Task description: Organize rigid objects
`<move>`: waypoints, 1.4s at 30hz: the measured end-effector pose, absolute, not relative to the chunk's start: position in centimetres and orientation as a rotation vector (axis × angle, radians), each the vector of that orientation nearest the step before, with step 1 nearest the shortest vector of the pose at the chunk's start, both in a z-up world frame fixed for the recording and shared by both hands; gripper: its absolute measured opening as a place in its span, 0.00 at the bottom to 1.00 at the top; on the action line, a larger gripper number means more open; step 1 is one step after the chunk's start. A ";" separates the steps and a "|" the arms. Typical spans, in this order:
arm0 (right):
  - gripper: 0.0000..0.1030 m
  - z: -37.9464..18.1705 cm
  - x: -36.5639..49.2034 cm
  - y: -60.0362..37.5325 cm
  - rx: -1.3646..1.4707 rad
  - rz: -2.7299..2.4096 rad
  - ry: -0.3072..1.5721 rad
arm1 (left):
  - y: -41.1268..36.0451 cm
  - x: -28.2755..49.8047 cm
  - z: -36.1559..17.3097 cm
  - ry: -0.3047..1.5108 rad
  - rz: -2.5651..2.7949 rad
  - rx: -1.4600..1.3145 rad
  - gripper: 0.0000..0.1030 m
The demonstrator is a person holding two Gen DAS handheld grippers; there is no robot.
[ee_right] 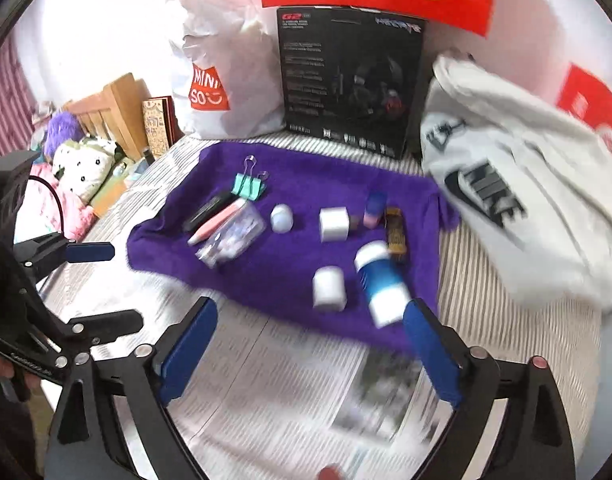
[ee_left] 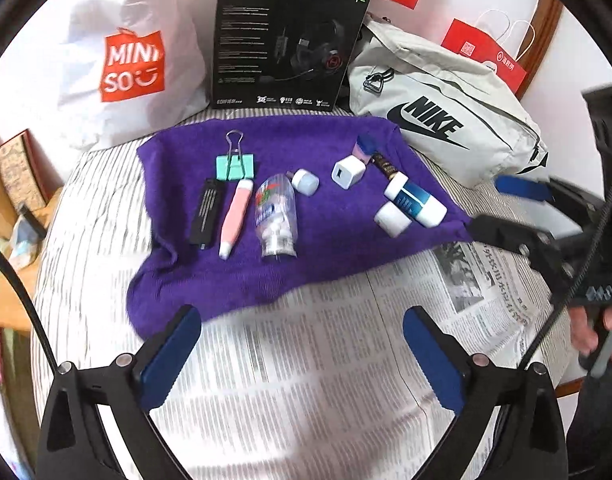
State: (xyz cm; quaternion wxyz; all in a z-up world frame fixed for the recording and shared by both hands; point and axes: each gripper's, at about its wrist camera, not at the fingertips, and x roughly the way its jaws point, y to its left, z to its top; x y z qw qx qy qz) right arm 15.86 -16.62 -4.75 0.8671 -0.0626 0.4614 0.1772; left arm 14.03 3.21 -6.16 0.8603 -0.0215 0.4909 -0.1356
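Striped bed — purple towel, newspaper, white bags and black box directly on it

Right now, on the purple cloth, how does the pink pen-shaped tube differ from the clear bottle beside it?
The pink tube is slim and opaque; the clear bottle is wider and see-through, with white pieces inside. The tube has white ends; the bottle carries a printed label. Both lie on their sides on the purple cloth, roughly parallel.
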 end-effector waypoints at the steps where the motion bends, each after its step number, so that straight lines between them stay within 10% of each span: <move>1: 1.00 -4.8 15.0 -16.9 -0.118 0.356 0.963 | 3.3 13.4 -6.0 1.029 -0.272 -0.049 1.00; 42: 1.00 -2.2 3.0 -22.5 0.018 0.091 0.953 | 0.4 2.4 0.1 0.933 -0.073 -0.032 1.00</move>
